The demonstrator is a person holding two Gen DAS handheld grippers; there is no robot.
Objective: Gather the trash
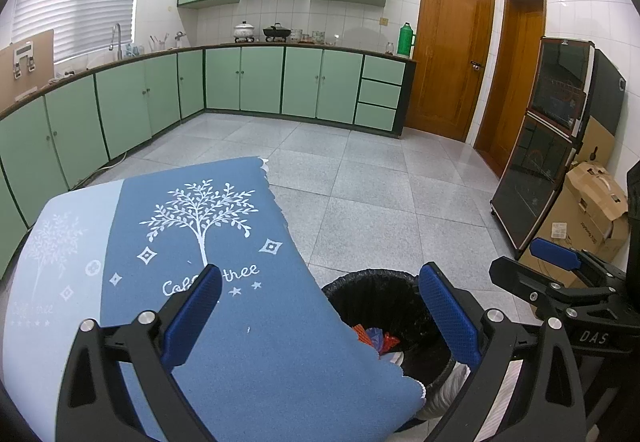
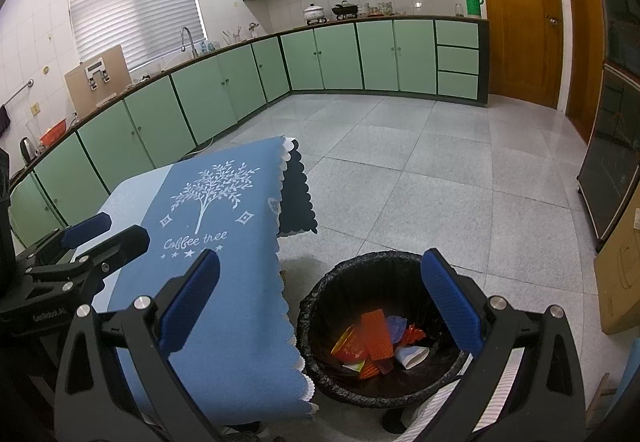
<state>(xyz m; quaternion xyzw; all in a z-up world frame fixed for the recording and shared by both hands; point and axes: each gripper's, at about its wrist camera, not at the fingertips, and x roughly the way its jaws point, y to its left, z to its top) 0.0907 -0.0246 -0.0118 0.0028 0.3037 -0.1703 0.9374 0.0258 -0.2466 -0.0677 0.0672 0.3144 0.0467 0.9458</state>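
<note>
Blue cloth [image 2: 216, 282]: covers the table, from 9 o'clock to centre, white tree print.
Left gripper [image 1: 320, 322]: jaws spread wide, nothing held, above the cloth's edge.
Bin [image 2: 384, 266]: black-lined, at 5 o'clock, just beside the table.
Trash [image 2: 372, 342]: red, orange, white wrappers, perhaps paper, inside the bin.
Right gripper [image 2: 320, 306]: jaws apart, empty, over the bin.

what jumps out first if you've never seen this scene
The blue tablecloth with a white tree and "Coffee tree" lettering fills the lower left. Beside its edge on the floor stands a black-lined trash bin holding red and orange wrappers. Behind, green cabinets line the walls.
</note>
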